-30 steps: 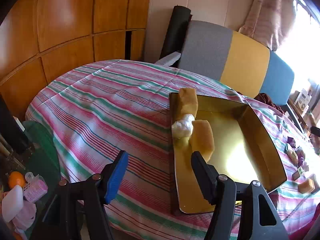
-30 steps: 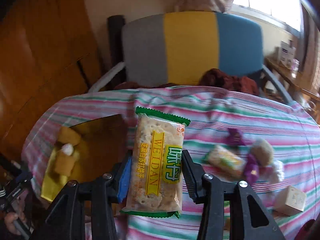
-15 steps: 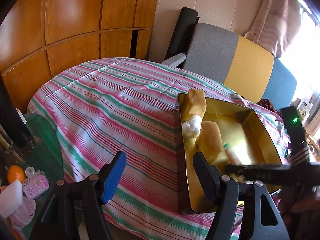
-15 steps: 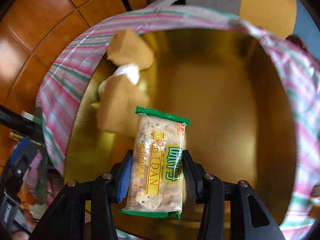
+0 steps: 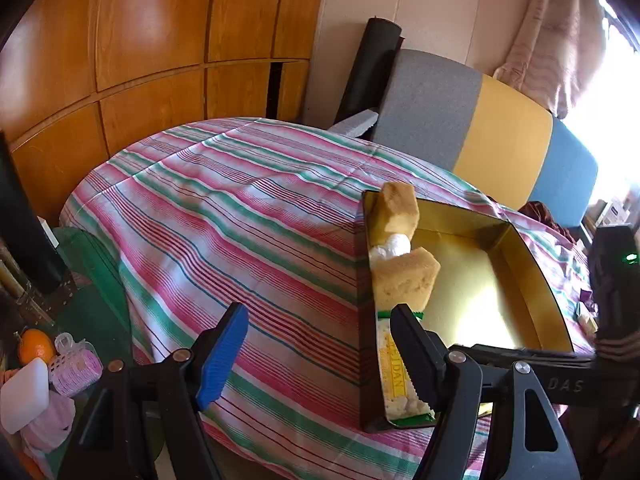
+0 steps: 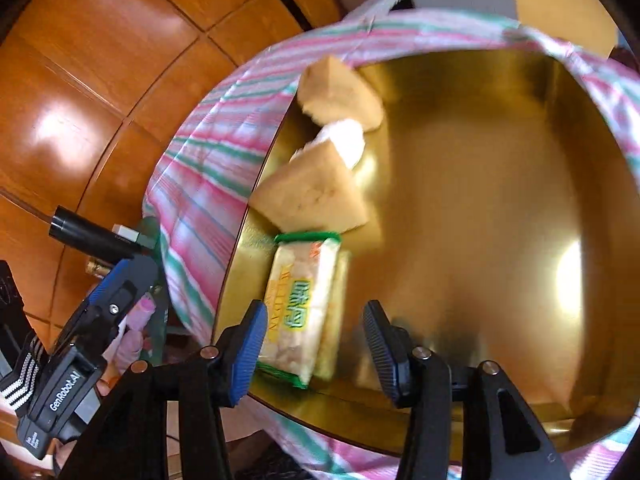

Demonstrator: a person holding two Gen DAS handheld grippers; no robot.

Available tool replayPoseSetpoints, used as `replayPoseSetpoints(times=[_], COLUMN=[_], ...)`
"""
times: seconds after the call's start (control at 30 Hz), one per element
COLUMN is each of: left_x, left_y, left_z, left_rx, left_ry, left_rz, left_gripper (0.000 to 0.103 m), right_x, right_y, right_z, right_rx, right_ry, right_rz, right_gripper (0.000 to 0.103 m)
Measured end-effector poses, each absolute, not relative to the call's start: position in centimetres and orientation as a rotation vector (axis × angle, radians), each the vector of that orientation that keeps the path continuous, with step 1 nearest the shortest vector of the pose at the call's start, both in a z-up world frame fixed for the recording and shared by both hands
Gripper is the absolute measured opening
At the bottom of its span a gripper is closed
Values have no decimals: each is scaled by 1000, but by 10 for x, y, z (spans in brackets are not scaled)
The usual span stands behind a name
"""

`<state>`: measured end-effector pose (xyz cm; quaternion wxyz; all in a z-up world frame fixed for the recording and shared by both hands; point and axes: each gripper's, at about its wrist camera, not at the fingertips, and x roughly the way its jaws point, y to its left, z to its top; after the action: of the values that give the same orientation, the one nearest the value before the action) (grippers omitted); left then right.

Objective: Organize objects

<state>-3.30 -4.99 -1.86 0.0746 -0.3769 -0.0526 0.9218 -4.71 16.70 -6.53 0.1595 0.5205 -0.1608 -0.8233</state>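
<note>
left view, left tongs [image 5: 316, 354]: hanging over the striped cloth [image 5: 224, 216] on the counter, jaws have just been spreading wider, nothing between them.
left view, gold box [image 5: 536, 276]: at about 3 o'clock, sitting on the cloth, open top.
left view, cracker pack [image 5: 396, 380]: lying flat inside the box along its left wall, near corner, partly hidden behind the tongs' right finger.
left view, cake pieces [image 5: 404, 280]: two tan chunks further up that same wall, a white wrapped lump [image 5: 390, 246] between them.
left view, right tongs [image 5: 520, 352]: reaching in from 3 o'clock over the box.
right view, right tongs [image 6: 316, 348]: jaws have just been opening, pads clear of the cracker pack [image 6: 302, 304], which lies on the box floor below, toward the blue pad.
right view, cake pieces [image 6: 312, 196]: at 12 o'clock from the pack, nearer one just beside it.
right view, left tongs [image 6: 120, 284]: at 9 o'clock, off the box edge.
</note>
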Motion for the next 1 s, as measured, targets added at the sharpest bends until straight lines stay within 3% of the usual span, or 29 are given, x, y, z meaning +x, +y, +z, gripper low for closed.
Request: replayPoseSetpoints(times=[0.43,0.7,1.0], left_x=[-15,-9,-8], left_y=[-7,20,49], left_z=[-18,-19,-16], left_rx=[-1116,-1110,-1076], left_ry=[-28,47,101], left_rz=[2676,2612,2535], left_gripper=[74,75,75], right_x=[-12,21,86], right_y=[207,283,423], right_z=[-23,-16,-3], right_rx=[1304,1302,1345], right_ry=[-266,-372,-634], right_rz=[-2659,-2797,-3071], right_gripper=[50,50,50])
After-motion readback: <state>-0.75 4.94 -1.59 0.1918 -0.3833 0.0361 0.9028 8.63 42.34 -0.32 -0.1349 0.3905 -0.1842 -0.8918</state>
